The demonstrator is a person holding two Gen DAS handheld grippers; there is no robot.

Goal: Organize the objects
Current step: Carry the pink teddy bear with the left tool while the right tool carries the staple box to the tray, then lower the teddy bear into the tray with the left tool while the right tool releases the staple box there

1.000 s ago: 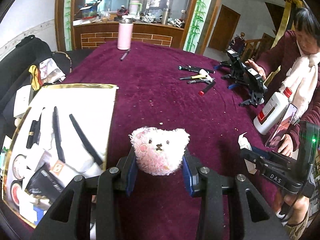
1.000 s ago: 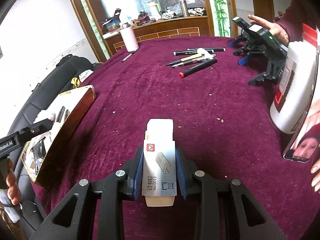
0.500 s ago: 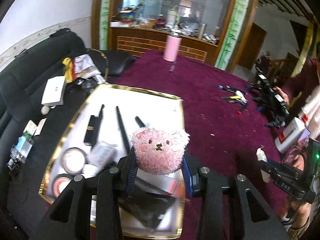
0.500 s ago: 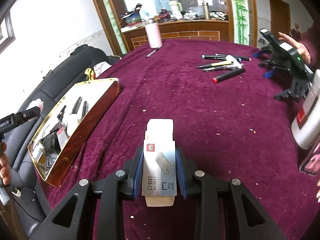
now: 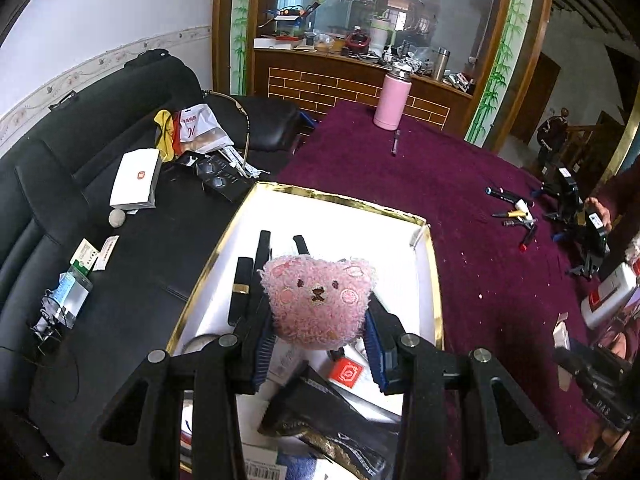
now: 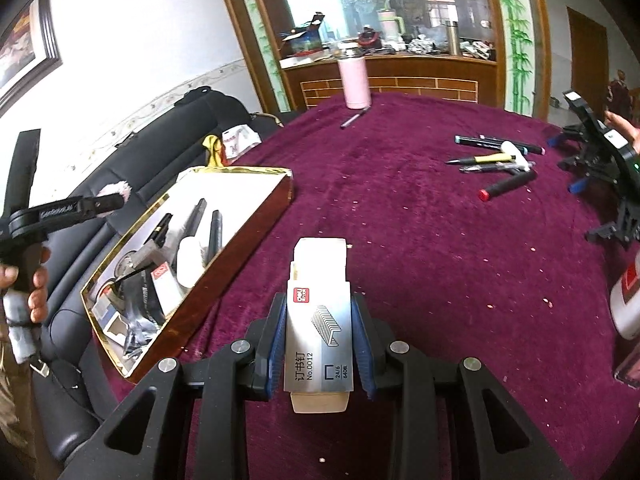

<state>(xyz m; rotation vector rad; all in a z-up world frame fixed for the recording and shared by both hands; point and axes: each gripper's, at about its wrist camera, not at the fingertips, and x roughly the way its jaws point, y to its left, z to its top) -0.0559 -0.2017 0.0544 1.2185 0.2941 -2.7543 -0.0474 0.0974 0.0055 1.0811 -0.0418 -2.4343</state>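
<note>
The pink bear, a small plush head, sits squeezed between the blue pads of the left gripper, part-way closed on its soft sides, and hangs over the gold-rimmed box at the table's left edge. The right gripper is likewise clamped, narrowly, on a box of staples, held above the cloth just right of that box.

Several things could go wrong. The bear is squashy and gripped low, so it may spring or roll sideways on release and drop onto the black sofa beside the box instead of inside. The box is already crowded with pens, a tape roll and packets, so the bear may perch on top and tumble out. I judge that the staple box, held only by its long sides, could slide if tilted further. The two grippers are heading for the same box and could bump.

The table wears a deep purple velvet cloth speckled with crumbs; pens lie at the far right, and a pink flask stands at the far edge. Behind is a brick-fronted counter under a large mirror framed with bamboo patterns. Another person's hand rests on spare grippers at the right.
</note>
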